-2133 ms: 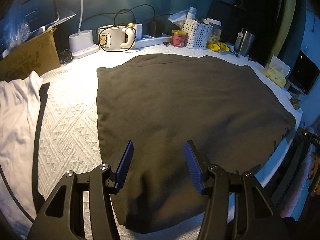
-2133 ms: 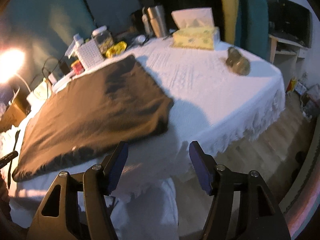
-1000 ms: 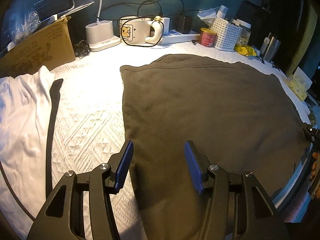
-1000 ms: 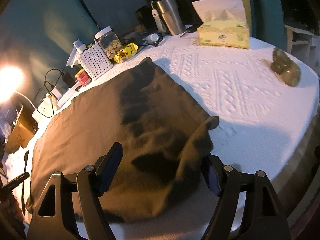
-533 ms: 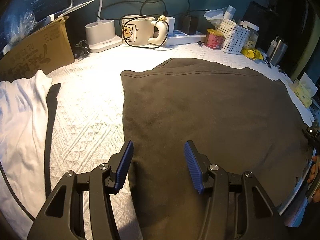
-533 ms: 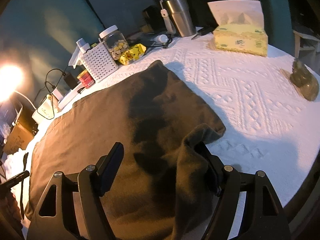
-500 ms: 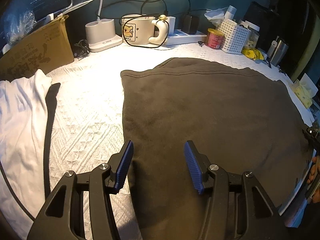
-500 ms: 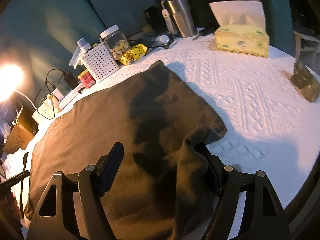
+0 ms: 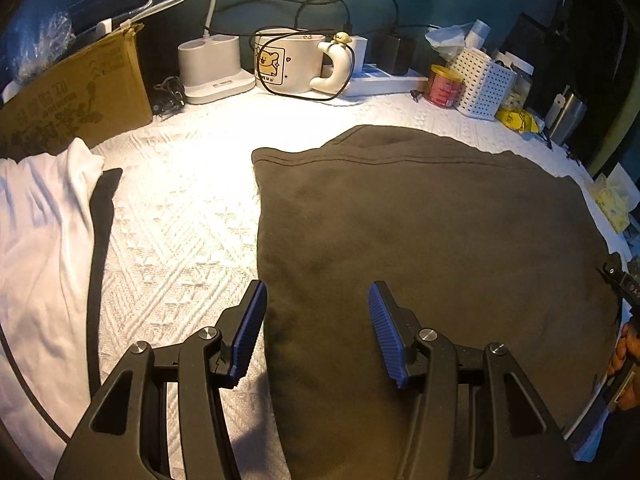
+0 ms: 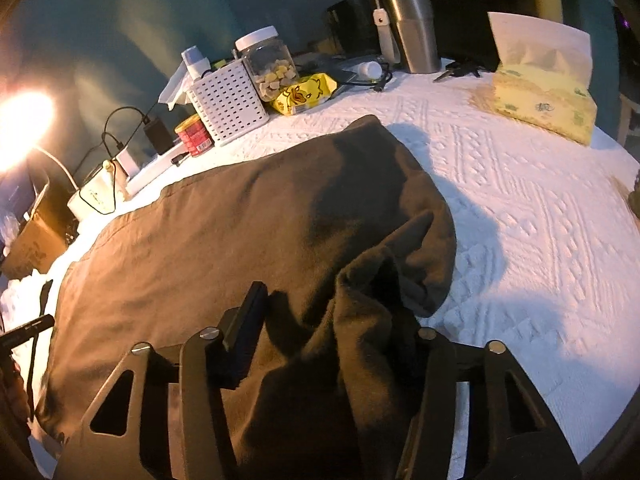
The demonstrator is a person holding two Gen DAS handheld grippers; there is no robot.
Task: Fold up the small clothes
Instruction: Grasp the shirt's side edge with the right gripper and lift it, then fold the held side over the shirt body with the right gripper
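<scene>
Garment: dark brown garment (image 9: 420,240) lies spread flat over most of the white textured tablecloth (image 9: 172,232), its long axis running across the table from our left hand's side to our right's.
Tablecloth clutter: a cardboard box (image 9: 76,92), a white mug (image 9: 288,64), a perforated white basket (image 10: 228,104) and a steel tumbler (image 10: 412,28) stand along the far edge, well apart from the cloth we are working; a tissue box (image 10: 544,92) sits off to the right.
White garment: a white garment (image 9: 36,240) lies bunched at the far left, apart from the dark one.
Right gripper: right gripper (image 10: 332,328) has a raised fold of the garment's near right corner bunched between its jaws, which have just been closing; the cloth hides the right finger, so we cannot tell whether the pads already press.
Left gripper: left gripper (image 9: 316,328) hovers with jaws parted and nothing clamped, straddling the garment's left edge, left finger (image 9: 248,332) over bare tablecloth.
Deciding relation: we judge the near right corner is the right hand's to lift; the far edge lies straight ahead of both sets of fingers, so the fold would carry away from us across the short axis.
</scene>
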